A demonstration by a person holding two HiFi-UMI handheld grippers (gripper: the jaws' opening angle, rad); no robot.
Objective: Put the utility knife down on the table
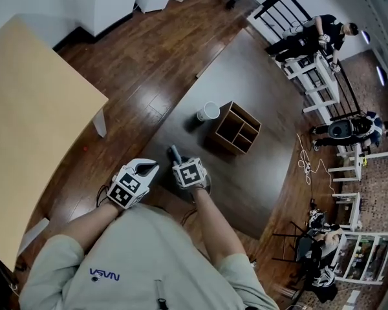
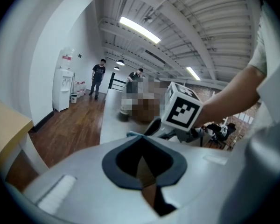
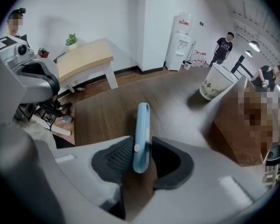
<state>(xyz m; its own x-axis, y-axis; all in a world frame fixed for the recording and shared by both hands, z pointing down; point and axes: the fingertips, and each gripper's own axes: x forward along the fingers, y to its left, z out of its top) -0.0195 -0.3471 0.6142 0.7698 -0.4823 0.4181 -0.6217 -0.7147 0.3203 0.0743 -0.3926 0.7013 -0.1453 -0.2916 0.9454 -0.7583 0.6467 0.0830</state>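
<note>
surface: dark brown table point(image 1: 265, 173), long, running away from the person. around its middle a white paper cup point(image 1: 207, 112) stands upright. just beside the cup sits a wooden box point(image 1: 237, 128) with open compartments, close to the cup but not touching it

room: glossy wood floor point(image 1: 149, 50). a pale wooden table point(image 1: 32, 108) stands off the dark table's left edge. white racks point(image 1: 320, 82) and several people point(image 1: 330, 34) are past its right edge. a water dispenser point(image 3: 180, 41) stands against the white wall beyond the far end, with a person point(image 3: 222, 48) near it

hands: both grippers are at the near end of the dark table. the right gripper point(image 1: 180, 162) is carried on a bare forearm point(image 1: 213, 218), pointing steeply down just inside the near edge, marker cube point(image 1: 189, 173) facing up. the left gripper point(image 1: 149, 168) is beside it toward the near left corner, tipped only shallowly down and forward, clear of the right one

jaws, right: parted. the light blue utility knife point(image 3: 141, 134) stands between them edge-on, one side against the ribbed pad point(image 3: 120, 157), a dark gap showing on its other side. its far end sticks out past the jaws toward the table top near the near edge; whether it touches the top cannot be made out

jaws, left: drawn together to a thin slit, nothing between them
</note>
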